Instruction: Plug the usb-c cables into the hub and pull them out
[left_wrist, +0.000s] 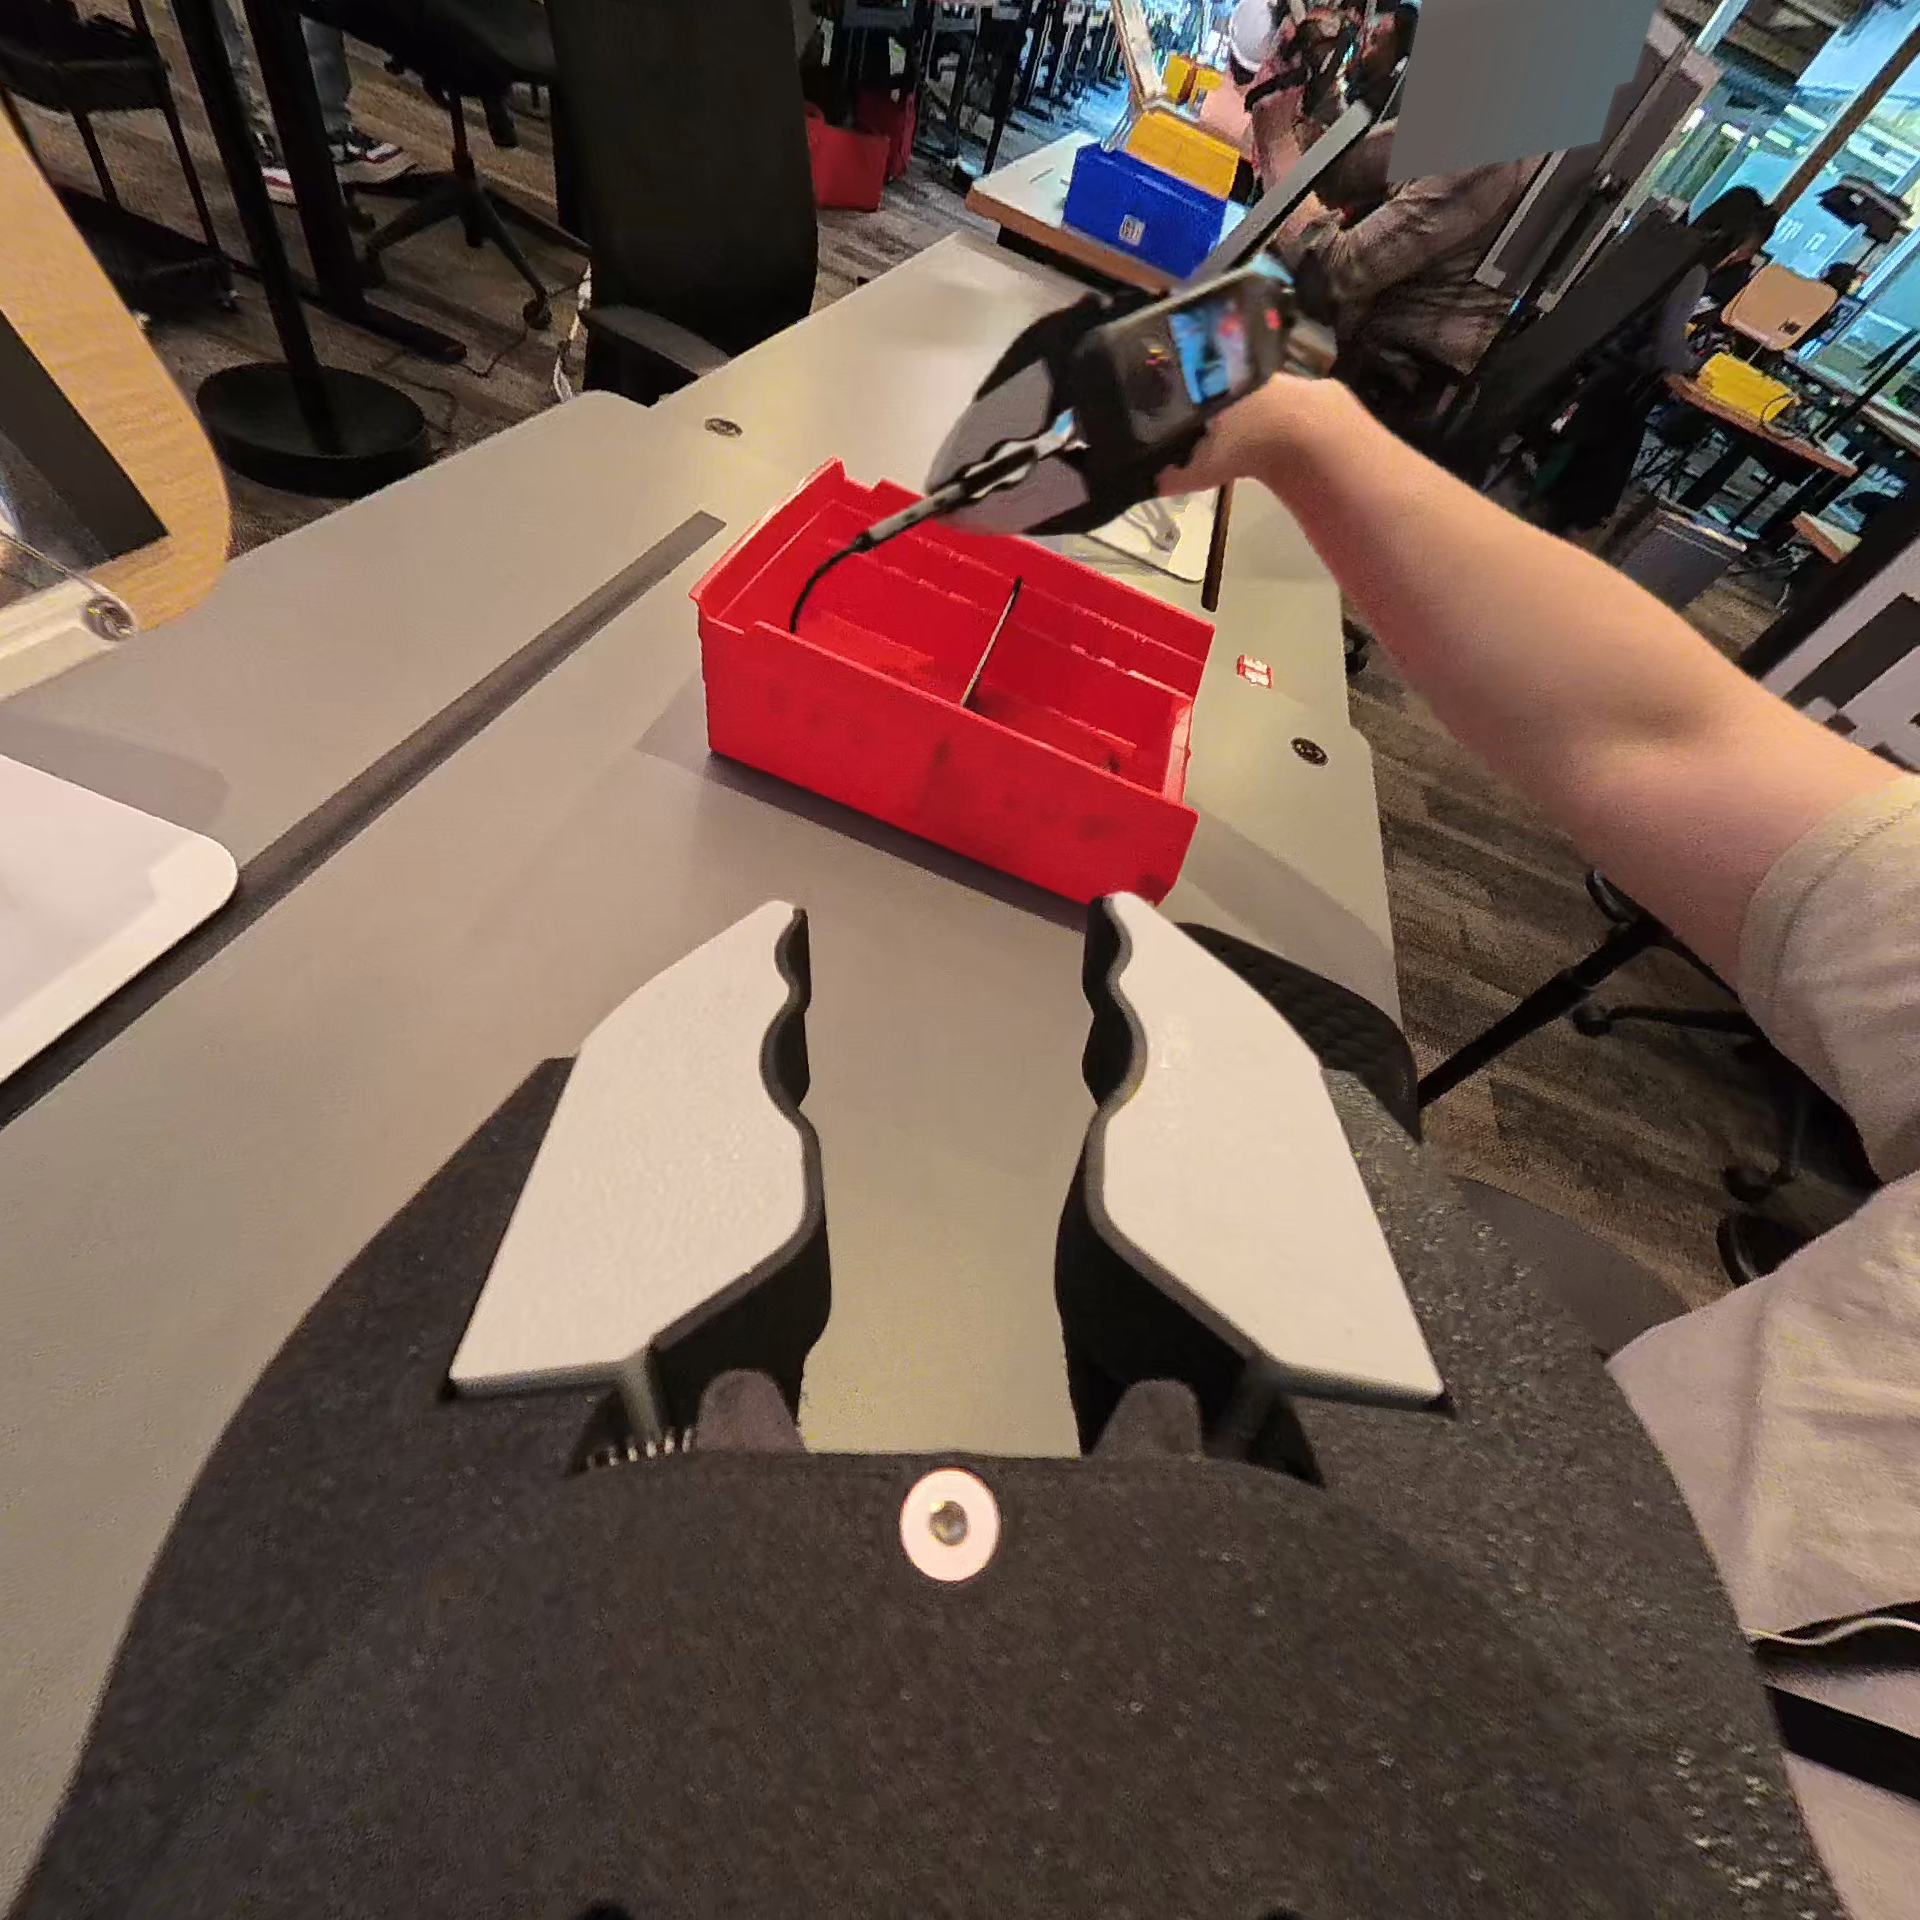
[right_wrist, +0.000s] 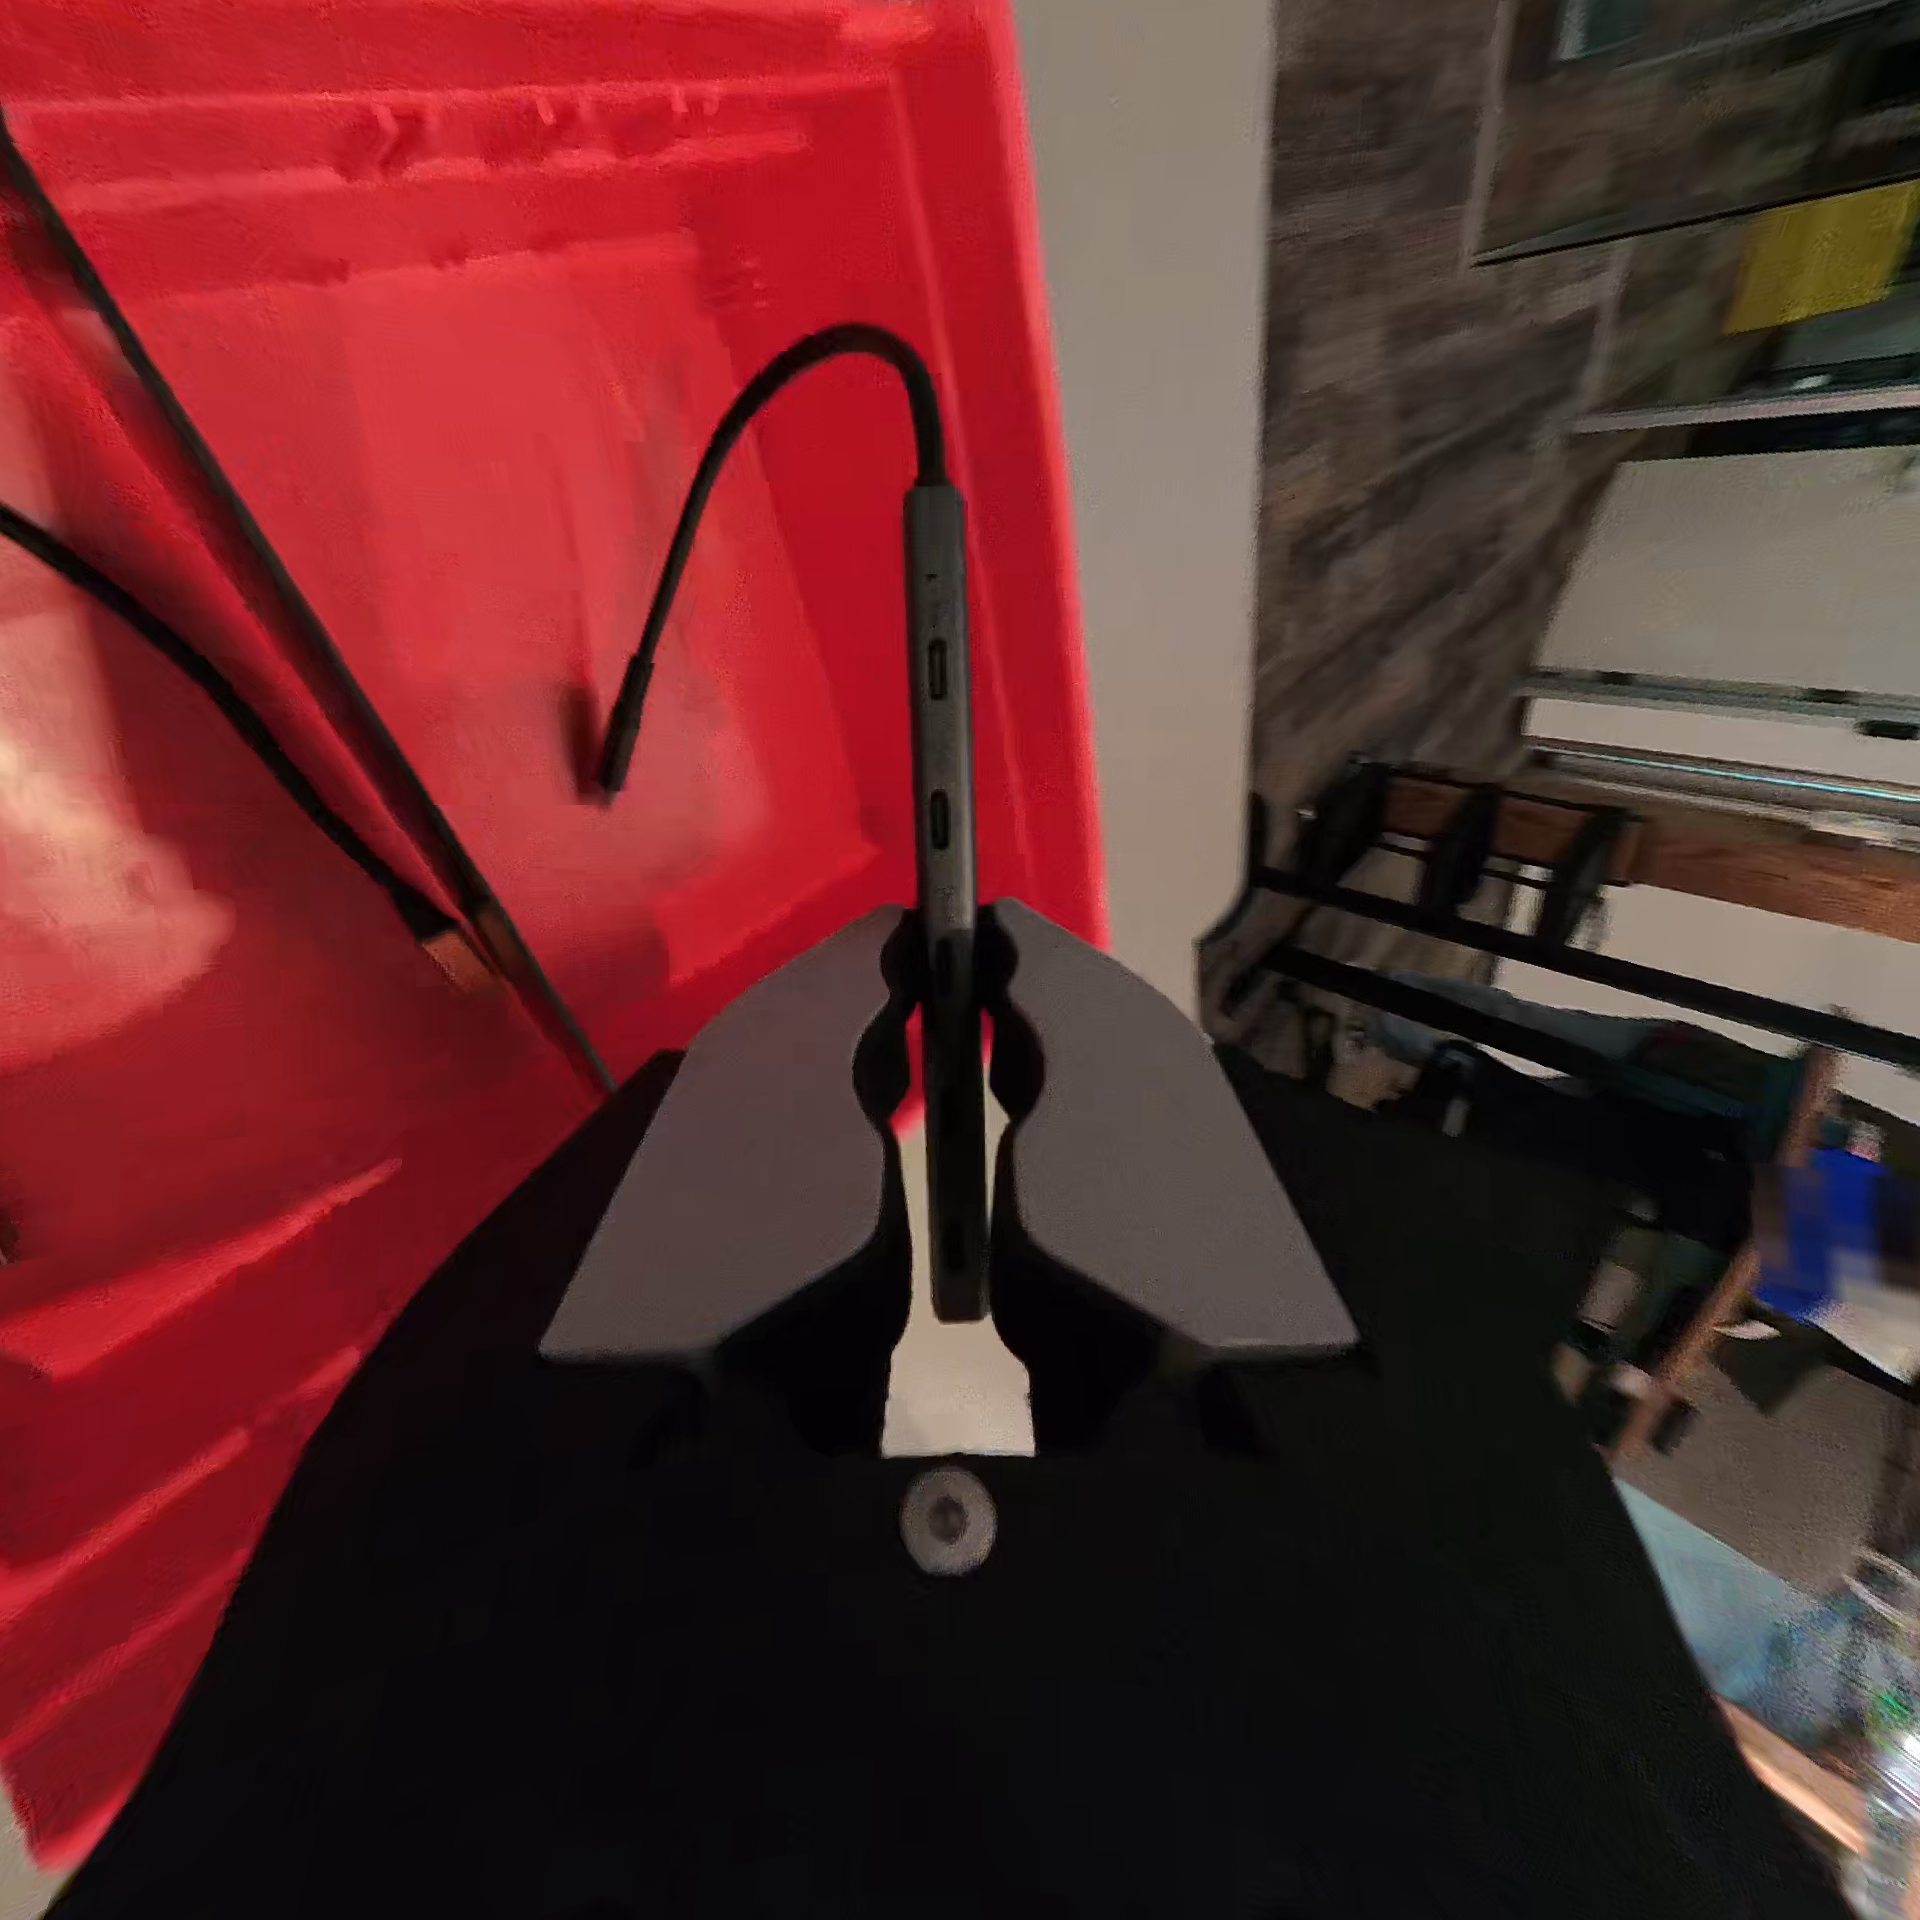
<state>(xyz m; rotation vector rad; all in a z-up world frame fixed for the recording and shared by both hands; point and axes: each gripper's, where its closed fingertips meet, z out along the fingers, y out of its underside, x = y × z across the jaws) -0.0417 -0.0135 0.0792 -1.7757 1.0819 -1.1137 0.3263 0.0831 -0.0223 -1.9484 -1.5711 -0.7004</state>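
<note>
My right gripper is shut on a slim grey hub, held on edge above the red bin. The hub's own short black lead curls off its far end and hangs free. Its side ports face me with nothing plugged in. Another black cable lies in the bin's other compartment, past a black divider. In the left wrist view the right gripper shows over the bin's far end, with the hub and its dangling lead. My left gripper is open and empty, just short of the bin.
The bin stands on a grey table with a dark slot running across it. A white object lies at the left edge. Chairs, desks and people fill the room behind. The table's right edge drops to the floor. My right fingertips sit around 40 centimeters from my left ones.
</note>
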